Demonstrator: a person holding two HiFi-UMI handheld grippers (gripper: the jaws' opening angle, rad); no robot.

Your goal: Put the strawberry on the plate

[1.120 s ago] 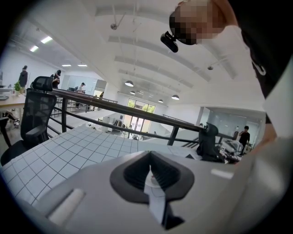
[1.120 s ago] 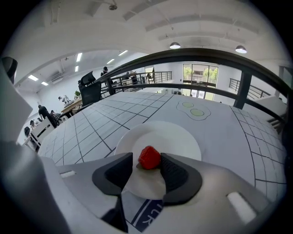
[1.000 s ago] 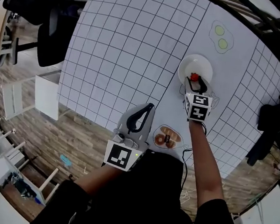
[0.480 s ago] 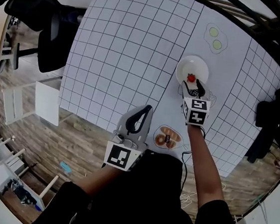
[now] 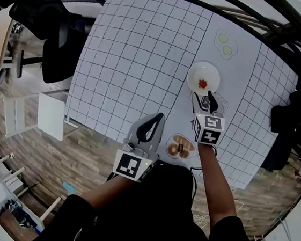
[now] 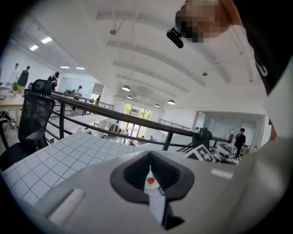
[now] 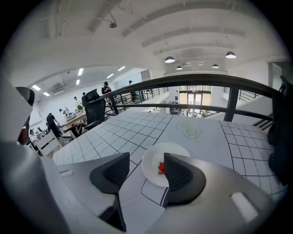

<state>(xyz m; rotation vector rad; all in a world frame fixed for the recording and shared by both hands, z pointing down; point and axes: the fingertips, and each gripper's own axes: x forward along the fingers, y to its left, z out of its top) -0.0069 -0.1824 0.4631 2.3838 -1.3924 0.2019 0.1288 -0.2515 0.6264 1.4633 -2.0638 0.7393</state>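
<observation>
Head view: red strawberry (image 5: 202,84) on white plate (image 5: 210,72); right tongs (image 5: 205,97) apart, left tongs (image 5: 159,115) together.

The strawberry (image 5: 202,84) is red, the plate (image 5: 196,74) white. The table (image 5: 137,51) is white with dark grid lines. The left gripper (image 5: 158,116) and right gripper (image 5: 205,95) are grey, with black-and-white markers.
</observation>
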